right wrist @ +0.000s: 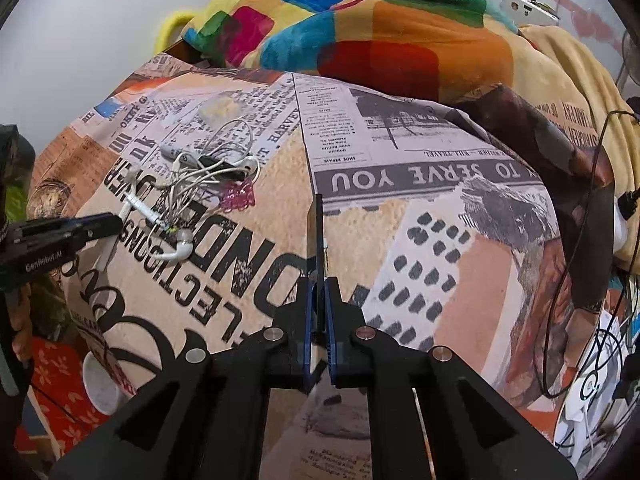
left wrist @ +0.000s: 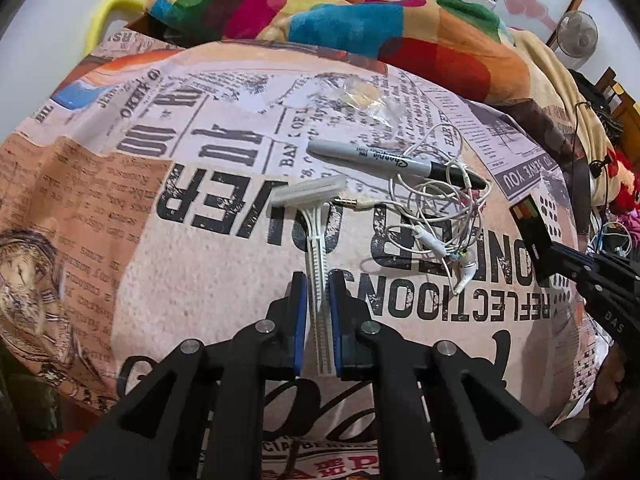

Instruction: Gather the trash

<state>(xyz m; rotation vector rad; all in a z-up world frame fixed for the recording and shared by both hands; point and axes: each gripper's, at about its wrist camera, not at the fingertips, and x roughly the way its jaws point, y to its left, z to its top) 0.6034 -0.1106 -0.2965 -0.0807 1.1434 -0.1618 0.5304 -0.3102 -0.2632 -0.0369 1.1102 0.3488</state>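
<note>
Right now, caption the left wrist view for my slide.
Left gripper shut on a white disposable razor over a newspaper-print bedspread, beside tangled earphones and a marker.

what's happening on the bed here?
A person with a handheld gripper in each hand is picking small items off a bed covered in a newspaper-print sheet. The left gripper is shut on the handle of a white disposable razor. The right gripper is shut on a thin flat dark card, seen edge-on. Left on the sheet are a Sharpie marker, tangled white earphones, a clear plastic wrapper and a small pink piece.
</note>
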